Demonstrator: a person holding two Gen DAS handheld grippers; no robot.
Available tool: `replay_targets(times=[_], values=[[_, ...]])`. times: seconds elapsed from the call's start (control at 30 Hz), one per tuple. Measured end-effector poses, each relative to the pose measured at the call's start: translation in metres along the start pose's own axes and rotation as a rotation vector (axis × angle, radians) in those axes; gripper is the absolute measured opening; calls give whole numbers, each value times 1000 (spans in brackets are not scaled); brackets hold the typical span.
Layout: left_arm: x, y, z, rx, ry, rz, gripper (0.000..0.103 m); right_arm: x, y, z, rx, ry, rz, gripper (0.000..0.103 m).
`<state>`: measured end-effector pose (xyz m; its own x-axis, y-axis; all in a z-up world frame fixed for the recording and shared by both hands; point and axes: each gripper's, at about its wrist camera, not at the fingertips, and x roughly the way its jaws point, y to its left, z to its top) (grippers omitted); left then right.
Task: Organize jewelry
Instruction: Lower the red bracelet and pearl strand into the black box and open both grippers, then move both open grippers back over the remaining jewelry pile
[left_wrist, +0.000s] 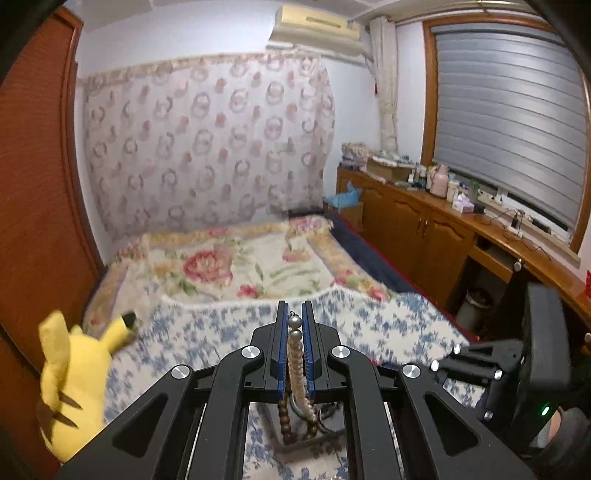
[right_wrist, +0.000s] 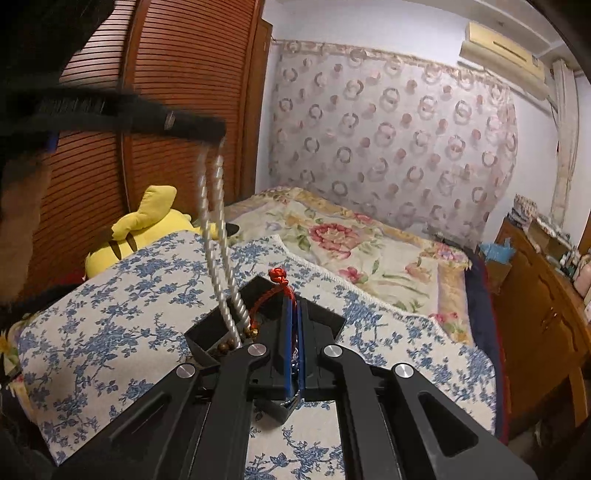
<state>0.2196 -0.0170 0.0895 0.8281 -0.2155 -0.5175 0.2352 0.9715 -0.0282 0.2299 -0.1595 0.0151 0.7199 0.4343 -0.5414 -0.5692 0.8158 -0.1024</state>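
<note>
L gripper (left_wrist: 295, 314) clamped on pearl necklace (left_wrist: 297, 365), blue pads (left_wrist: 282, 354) pinching strand near its clasp end; rest of strand hung down w/ brown wooden bead string (left_wrist: 284, 421) toward something dark below, too blurred to ID. In R wrist view, same L gripper (right_wrist: 218, 133) seen upper left, raised, motion-blurred, pearl necklace (right_wrist: 218, 236) dropping in two lines from it into black jewelry box (right_wrist: 266, 306).

R gripper (right_wrist: 295, 306) closed on red cord bracelet (right_wrist: 280, 284), knot sticking up just beyond fingertips, cord looping left over box edge. Small gold beads (right_wrist: 253, 331) on cord by box rim. Brown beads (right_wrist: 225, 345) visible inside box, beside base of pearls. Something silvery below pads, unclear what.

Box sat on blue-and-white floral cloth (right_wrist: 110, 314) on bed. Further back, pink rose blanket (right_wrist: 332, 236) over rest of bed. Yellow plush toy (right_wrist: 147, 229) at left edge of bed, against slatted wooden wardrobe (right_wrist: 184, 74). Far wall covered by patterned lace curtain (right_wrist: 388, 129), AC unit (right_wrist: 502, 48) above. Along right side, wooden cabinet (left_wrist: 424, 221) w/ bottles & clutter on top, under window w/ grey blind (left_wrist: 506, 118).
</note>
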Motion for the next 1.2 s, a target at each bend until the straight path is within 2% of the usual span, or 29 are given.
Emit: replay_targets(times=[0.3,0.7,0.77,0.8,0.83,0.9,0.93,1.1,1.13,1.2], values=[[54,10,-59,-35,128,-31,7,44,-6,-18,69,80,44,3],[58,13,-77,-46,154,-43,7,55,-1,-32,87,119,92,4],[56,14,-80,-47,151,-40,9,56,-1,-33,86,122,94,4],[54,14,-81,-50,150,-37,16,55,-2,-34,86,122,89,5],[52,16,-83,-54,144,-34,24,56,-2,-34,88,125,85,10],[46,17,-87,-59,130,-25,25,55,-3,-36,94,123,71,32],[43,18,-89,-58,125,-20,26,53,-5,-38,99,117,60,36],[32,17,-101,-43,117,-13,43,35,-9,-43,112,81,51,37],[29,16,-105,-35,118,-7,55,30,-9,-45,113,75,51,37],[25,14,-110,-25,113,-3,73,23,-9,-47,118,67,49,37]])
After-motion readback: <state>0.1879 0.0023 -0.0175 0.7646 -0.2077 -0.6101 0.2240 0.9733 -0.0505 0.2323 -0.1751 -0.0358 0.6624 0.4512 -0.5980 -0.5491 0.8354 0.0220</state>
